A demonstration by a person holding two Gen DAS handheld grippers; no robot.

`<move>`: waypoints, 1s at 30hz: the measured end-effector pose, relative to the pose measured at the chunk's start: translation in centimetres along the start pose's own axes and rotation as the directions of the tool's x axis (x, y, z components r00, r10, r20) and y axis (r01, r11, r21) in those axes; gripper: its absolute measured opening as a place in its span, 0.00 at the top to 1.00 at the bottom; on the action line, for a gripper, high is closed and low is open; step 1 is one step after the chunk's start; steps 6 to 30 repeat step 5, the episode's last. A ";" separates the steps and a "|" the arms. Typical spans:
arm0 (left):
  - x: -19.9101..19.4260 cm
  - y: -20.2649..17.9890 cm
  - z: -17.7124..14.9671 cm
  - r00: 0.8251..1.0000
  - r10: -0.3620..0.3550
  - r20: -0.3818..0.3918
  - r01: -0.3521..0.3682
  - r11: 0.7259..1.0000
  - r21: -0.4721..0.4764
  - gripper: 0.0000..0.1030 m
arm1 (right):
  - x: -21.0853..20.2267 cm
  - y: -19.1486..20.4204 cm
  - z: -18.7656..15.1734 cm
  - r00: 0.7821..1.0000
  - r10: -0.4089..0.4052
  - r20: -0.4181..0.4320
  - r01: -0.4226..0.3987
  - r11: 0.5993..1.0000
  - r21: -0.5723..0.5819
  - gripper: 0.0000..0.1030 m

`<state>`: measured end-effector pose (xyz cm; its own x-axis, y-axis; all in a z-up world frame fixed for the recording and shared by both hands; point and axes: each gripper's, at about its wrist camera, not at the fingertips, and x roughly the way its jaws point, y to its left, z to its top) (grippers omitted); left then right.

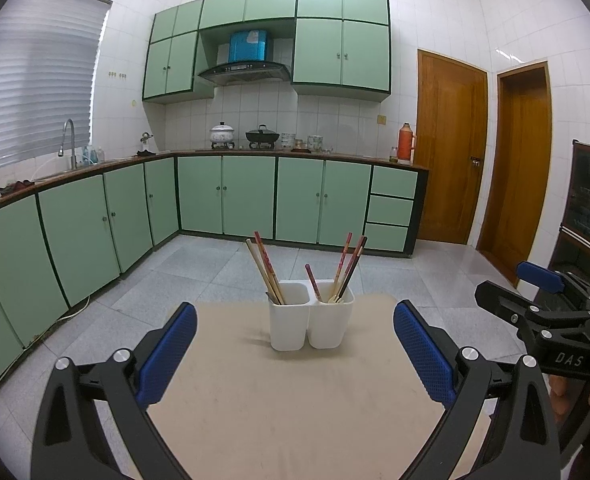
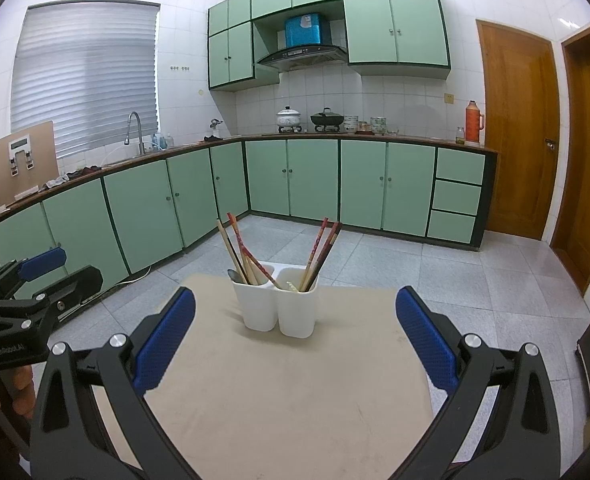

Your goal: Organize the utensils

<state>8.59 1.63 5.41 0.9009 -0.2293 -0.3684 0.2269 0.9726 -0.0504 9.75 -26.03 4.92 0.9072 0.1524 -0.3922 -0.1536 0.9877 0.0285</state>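
Both grippers wide open, empty: left gripper (image 1: 295, 354), right gripper (image 2: 295, 340). Twin white utensil holder (image 1: 310, 316) sits frame center on beige table (image 1: 295, 412), chopsticks (image 1: 265, 268) inside both compartments.

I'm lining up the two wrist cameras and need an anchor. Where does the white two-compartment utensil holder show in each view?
Left wrist view: the white utensil holder stands just right of centre, at the far end of the beige table.
Right wrist view: the holder sits slightly left of centre, again near the table's far edge.
Shared landmark: the orange thermos on the counter beside the wooden door.
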 end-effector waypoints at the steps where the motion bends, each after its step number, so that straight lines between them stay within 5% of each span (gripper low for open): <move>1: 0.1 0.0 0.0 1.000 0.001 -0.001 -0.001 1.000 0.000 0.06 | 0.0 0.0 0.0 1.000 -0.001 -0.001 0.001 1.000 0.001 0.05; 30: 0.2 -0.1 0.1 1.000 0.002 -0.006 -0.002 1.000 0.000 0.06 | 0.1 -0.1 -0.1 1.000 -0.002 -0.002 0.002 1.000 0.002 0.05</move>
